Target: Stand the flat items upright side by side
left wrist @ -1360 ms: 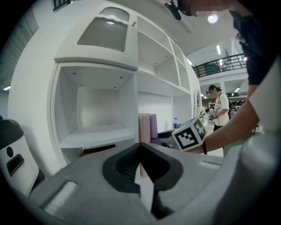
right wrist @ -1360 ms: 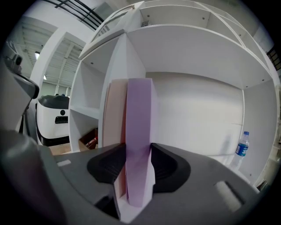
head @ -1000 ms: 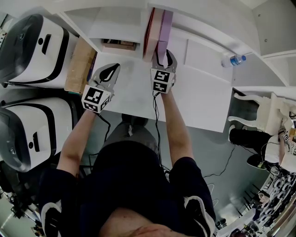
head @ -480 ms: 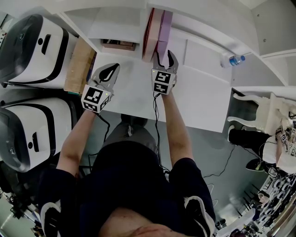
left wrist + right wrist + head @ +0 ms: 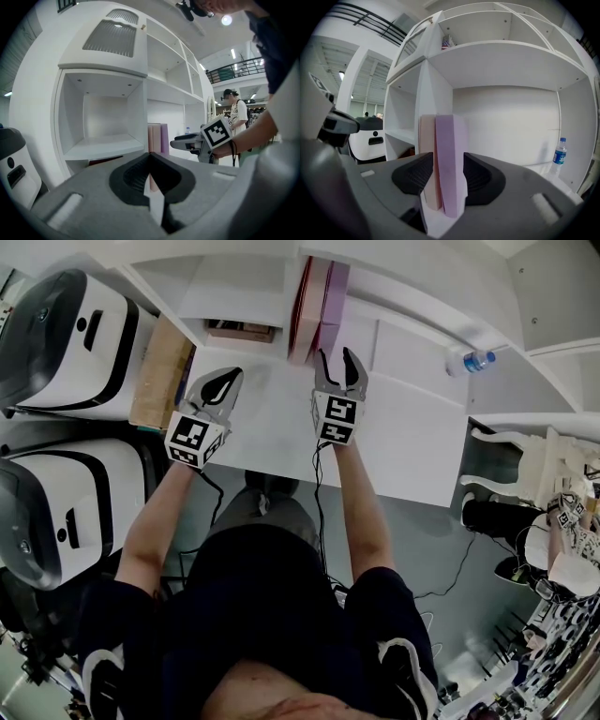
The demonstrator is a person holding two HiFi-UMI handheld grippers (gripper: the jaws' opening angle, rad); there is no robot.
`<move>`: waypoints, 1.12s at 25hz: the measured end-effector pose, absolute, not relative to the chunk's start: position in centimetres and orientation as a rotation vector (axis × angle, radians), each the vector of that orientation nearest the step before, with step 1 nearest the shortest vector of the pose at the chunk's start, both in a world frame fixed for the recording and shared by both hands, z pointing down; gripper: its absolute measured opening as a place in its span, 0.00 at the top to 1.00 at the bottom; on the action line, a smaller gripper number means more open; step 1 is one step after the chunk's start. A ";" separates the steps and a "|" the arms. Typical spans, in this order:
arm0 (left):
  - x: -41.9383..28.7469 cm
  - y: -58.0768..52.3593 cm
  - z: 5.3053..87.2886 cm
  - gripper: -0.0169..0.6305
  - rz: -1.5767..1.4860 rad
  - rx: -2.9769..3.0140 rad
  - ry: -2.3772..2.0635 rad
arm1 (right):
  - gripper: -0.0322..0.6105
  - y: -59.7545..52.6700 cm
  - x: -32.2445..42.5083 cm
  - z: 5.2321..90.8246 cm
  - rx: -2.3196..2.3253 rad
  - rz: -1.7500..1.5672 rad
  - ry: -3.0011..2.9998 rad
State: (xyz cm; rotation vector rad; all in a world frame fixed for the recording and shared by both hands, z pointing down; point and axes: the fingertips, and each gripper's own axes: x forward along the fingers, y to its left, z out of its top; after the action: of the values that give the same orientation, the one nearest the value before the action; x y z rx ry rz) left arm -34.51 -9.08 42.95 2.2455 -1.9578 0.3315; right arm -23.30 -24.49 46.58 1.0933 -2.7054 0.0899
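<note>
Two flat books stand upright side by side against the shelf divider: a beige-pink one (image 5: 307, 306) (image 5: 427, 159) and a purple one (image 5: 332, 304) (image 5: 450, 159). My right gripper (image 5: 339, 362) (image 5: 449, 179) is open on the white desk surface (image 5: 412, 446), just in front of the books, and its jaws do not touch them. In the right gripper view the books show through the gap between the jaws. My left gripper (image 5: 223, 388) (image 5: 151, 176) is shut and empty, further left on the desk. The right gripper (image 5: 187, 142) also shows in the left gripper view.
A water bottle (image 5: 472, 362) (image 5: 558, 151) lies at the desk's far right. A dark flat item (image 5: 242, 331) lies in the cubby to the left of the books. A cardboard box (image 5: 161, 371) and two white machines (image 5: 56, 334) stand left. A white chair (image 5: 520, 465) stands right.
My right gripper has drawn back from the purple book and shifted a little right. Both books stay standing. The left gripper has not moved.
</note>
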 end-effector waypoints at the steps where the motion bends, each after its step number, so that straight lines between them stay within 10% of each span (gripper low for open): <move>1: -34.5 -9.1 42.8 0.97 0.329 2.247 -1.959 | 0.64 -24.2 -22.9 46.1 1.094 0.112 -2.718; 28: -33.0 -5.1 36.0 0.97 0.294 2.309 -2.071 | 0.88 -14.3 -12.8 35.8 1.090 0.279 -2.820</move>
State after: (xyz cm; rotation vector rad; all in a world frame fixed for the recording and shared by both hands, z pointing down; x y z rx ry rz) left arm -33.00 -5.11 35.97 2.3088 -2.0705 0.2938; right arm -12.80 -14.26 35.85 1.0905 -2.8203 0.2793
